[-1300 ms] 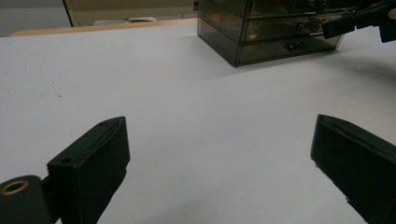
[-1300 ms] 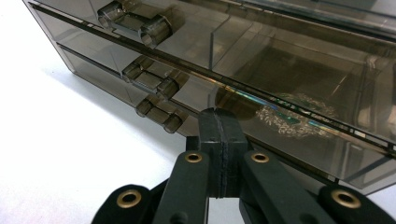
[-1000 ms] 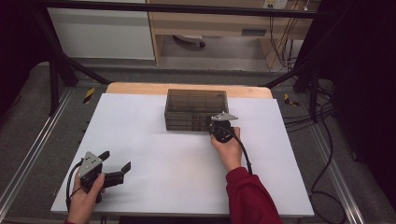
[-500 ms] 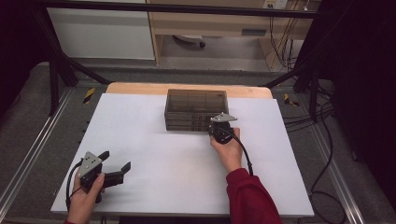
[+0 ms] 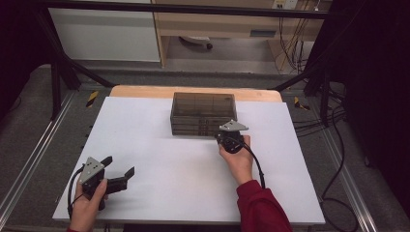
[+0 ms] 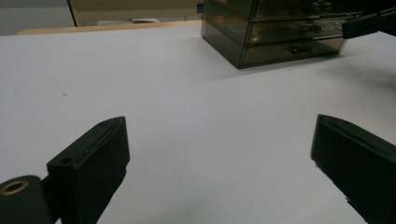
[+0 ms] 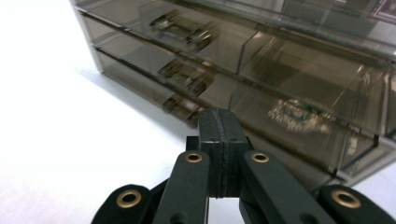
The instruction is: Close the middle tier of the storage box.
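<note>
A smoky, see-through drawer box (image 5: 203,114) is standing at the far middle of the white worktop (image 5: 159,159), its three drawer fronts facing the person. The right gripper (image 5: 225,137) is being held right at the lower right front of the box, and its fingers (image 7: 219,149) are being kept pressed flat together with nothing between them. In the right gripper view the closed tips are being aimed at the bottom drawer (image 7: 261,126), close beside its small handle (image 7: 183,108); whether they are actually touching the front cannot be told.

Compared with the high views from a moment before, hardly anything is being changed: the right hand (image 5: 238,159) is sitting in almost the same spot against the box, all three drawers are still lying flush and shut, and the left gripper (image 5: 116,175) is still being rested near the front left corner of the worktop, well apart from the box. Its fingers (image 6: 88,161) are being held wide apart over bare worktop, gripping nothing.

This stillness is being read as a pause at the point of contact rather than progress: the drawer has not yet been opened. The closed tips appear to be lined up for hooking or nudging the handle, so a small pull towards the person is probably being prepared. As the light box is not being steadied, it may slide along.
</note>
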Tool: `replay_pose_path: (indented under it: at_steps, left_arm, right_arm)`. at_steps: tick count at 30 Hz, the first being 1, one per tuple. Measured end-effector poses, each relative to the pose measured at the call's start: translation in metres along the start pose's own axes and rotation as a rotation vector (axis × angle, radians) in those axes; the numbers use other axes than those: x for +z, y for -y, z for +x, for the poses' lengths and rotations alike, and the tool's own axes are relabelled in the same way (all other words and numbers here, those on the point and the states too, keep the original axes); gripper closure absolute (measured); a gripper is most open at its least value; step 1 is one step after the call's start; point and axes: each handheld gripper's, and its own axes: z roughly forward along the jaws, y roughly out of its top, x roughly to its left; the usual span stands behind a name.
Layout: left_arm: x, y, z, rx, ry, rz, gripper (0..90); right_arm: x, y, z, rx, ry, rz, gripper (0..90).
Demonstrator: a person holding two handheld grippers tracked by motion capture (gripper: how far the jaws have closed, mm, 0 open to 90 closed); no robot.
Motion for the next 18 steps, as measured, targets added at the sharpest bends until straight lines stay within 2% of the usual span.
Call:
replay_pose_path:
  at_steps: [4, 8, 11, 13, 15, 18]
  left_arm:
    - [-0.002, 0.0, 0.002, -0.004, -0.022, -0.008, 5.1]
    - [-0.002, 0.0, 0.002, -0.007, -0.022, -0.009, 5.1]
    - [-0.003, -0.001, 0.002, -0.005, -0.018, -0.013, 5.0]
    - [-0.002, -0.001, 0.001, -0.009, -0.013, -0.017, 5.0]
    - [-0.002, -0.001, 0.001, -0.007, -0.009, -0.016, 5.0]
    - [-0.002, -0.001, 0.001, -0.007, -0.007, -0.015, 5.0]
  right_arm:
    - [-0.01, 0.013, 0.005, 0.031, -0.02, -0.026, 87.1]
    - [-0.016, 0.021, 0.006, 0.025, -0.031, -0.004, 77.0]
    - [-0.023, 0.016, 0.005, 0.059, -0.046, -0.029, 62.5]
    - [-0.026, 0.014, 0.006, 0.056, -0.046, -0.034, 52.4]
    - [-0.028, 0.012, 0.008, 0.046, -0.033, -0.03, 42.7]
    - [-0.031, 0.007, 0.009, 0.026, 0.012, -0.038, 28.5]
